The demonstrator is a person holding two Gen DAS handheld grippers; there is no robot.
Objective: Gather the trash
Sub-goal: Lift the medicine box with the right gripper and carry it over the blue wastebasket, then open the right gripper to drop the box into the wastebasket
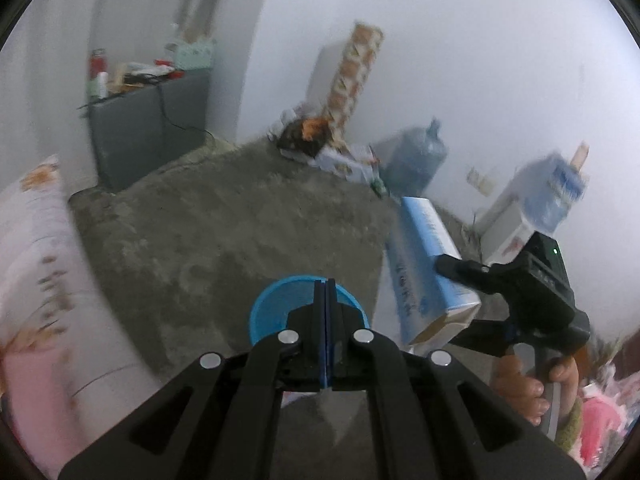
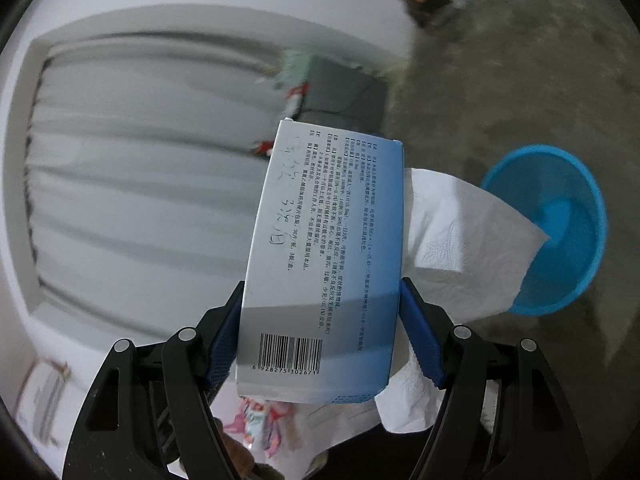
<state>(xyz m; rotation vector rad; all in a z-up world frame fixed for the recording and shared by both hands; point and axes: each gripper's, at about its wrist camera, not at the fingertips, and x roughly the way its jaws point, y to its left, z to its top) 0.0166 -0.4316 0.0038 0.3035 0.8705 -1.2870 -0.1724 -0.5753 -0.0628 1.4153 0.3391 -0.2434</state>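
My right gripper (image 2: 320,320) is shut on a blue-and-white medicine box (image 2: 320,248), its blue pads pressing both long sides. A white paper tissue (image 2: 464,240) is caught with the box and hangs out to the right. In the left wrist view the same medicine box (image 1: 424,268) is held up in the right gripper (image 1: 456,268), a hand (image 1: 524,384) on its handle. A round blue bin (image 2: 560,232) stands on the floor to the right of the box. My left gripper (image 1: 325,292) is shut with nothing in it, directly over the blue bin (image 1: 276,304).
Grey concrete floor (image 1: 224,232). A dark cabinet (image 1: 148,128) with bottles stands at the wall. Boxes, a trash pile (image 1: 308,136) and a blue water jug (image 1: 416,156) lie along the far wall. Flowered bedding (image 1: 44,280) is at the left. A curtained window (image 2: 140,176) fills the right view.
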